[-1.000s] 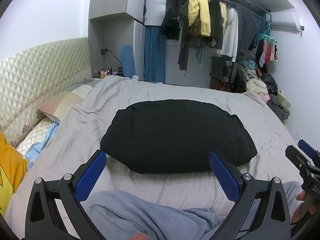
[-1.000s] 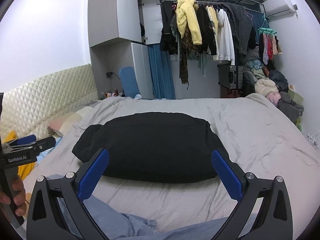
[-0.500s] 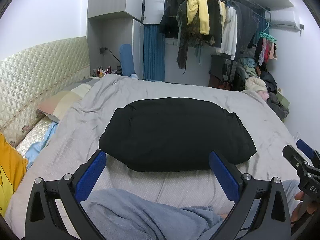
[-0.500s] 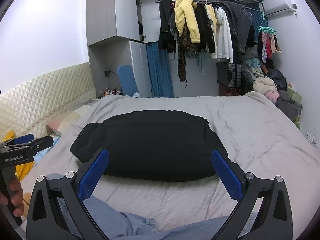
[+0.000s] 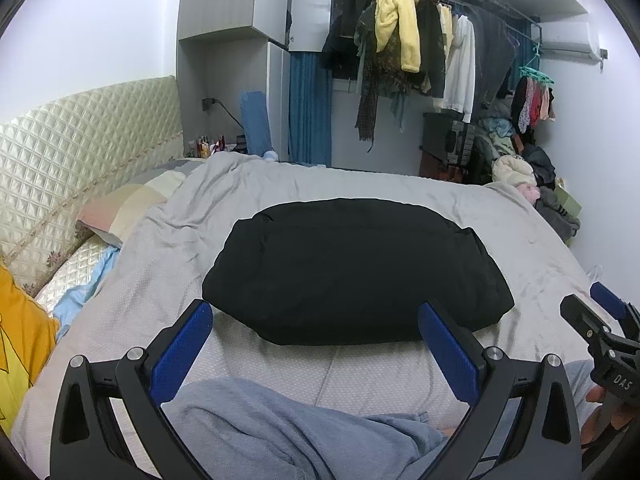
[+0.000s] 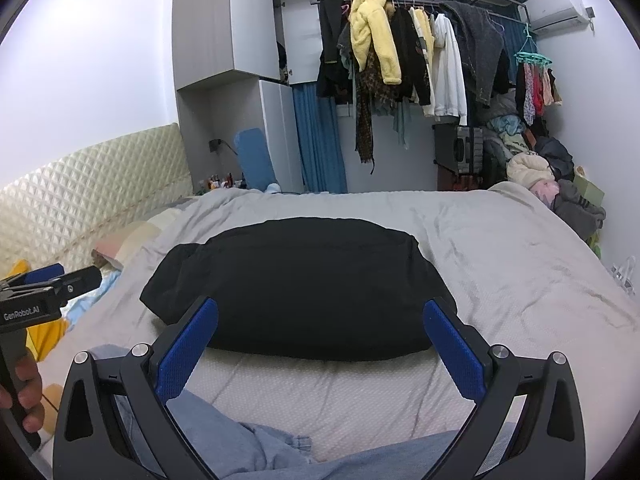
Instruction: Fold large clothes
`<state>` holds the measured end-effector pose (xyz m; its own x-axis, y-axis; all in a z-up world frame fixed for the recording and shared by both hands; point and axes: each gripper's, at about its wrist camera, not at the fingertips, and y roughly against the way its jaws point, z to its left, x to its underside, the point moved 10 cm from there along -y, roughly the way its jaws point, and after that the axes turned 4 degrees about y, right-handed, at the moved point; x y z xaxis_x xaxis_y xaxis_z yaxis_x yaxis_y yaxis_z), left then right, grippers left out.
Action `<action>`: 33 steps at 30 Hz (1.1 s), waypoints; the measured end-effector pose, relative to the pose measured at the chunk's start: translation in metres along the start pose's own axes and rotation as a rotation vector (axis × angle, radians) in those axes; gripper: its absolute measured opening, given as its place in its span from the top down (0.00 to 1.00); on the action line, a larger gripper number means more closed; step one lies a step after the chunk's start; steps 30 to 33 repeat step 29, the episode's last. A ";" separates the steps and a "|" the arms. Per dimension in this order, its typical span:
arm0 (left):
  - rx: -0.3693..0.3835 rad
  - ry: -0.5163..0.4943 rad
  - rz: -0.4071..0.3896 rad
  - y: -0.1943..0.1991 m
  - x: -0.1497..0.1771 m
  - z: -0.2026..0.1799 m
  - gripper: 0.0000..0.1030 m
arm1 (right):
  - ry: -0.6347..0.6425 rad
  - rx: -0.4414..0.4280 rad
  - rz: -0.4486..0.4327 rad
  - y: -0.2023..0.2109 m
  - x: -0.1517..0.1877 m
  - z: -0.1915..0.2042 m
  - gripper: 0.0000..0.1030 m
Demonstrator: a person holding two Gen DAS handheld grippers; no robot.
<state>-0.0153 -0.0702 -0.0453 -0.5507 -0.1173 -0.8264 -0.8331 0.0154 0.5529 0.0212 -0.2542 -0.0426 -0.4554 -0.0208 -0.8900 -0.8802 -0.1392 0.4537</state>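
Note:
A black garment [image 5: 356, 268] lies folded into a thick oblong bundle in the middle of the grey bed cover [image 5: 520, 232]; it also shows in the right wrist view [image 6: 304, 288]. My left gripper [image 5: 316, 320] is open and empty, held just short of the bundle's near edge. My right gripper [image 6: 320, 316] is open and empty, also in front of the near edge. Each gripper shows at the side of the other's view: the right one [image 5: 600, 316] and the left one [image 6: 52, 280].
Blue-grey cloth, apparently the person's trouser legs [image 5: 280, 432], lies at the near edge under both grippers. Pillows [image 5: 124, 208] and a quilted headboard [image 5: 80, 152] are at the left. A rail of hanging clothes [image 6: 408, 52] and a clothes pile [image 6: 560, 188] stand beyond the bed.
Both grippers have lifted and pulled back slightly, so the black bundle sits a little lower in view. The garment has not moved.

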 end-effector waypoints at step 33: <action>0.011 0.001 -0.014 0.007 0.002 -0.005 0.00 | -0.009 0.013 -0.012 0.008 -0.001 -0.007 0.00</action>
